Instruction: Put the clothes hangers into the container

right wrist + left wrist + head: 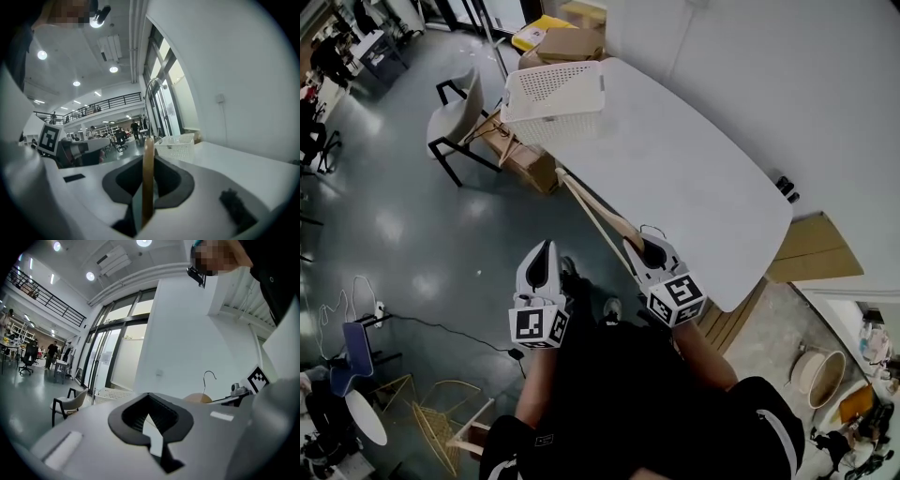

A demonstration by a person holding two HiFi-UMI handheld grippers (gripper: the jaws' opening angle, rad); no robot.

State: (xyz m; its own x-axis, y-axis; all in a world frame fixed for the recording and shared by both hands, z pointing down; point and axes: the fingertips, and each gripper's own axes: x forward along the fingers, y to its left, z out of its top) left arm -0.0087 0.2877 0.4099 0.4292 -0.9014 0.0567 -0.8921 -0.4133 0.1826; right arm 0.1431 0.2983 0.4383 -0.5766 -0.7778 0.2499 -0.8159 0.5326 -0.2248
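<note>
Gripping a wooden hanger (592, 214), the right claw (648, 247) hangs beside the table (703, 159); left claw (544, 247) closed, empty.

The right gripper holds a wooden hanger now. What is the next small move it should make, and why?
Probably it should carry the hanger forward over the table toward the white basket, with the jaws kept closed. The right gripper has its jaws clamped on the wooden hanger, and the basket stands at the table's far end, beyond the hanger's tip, so releasing now would likely miss it.
</note>
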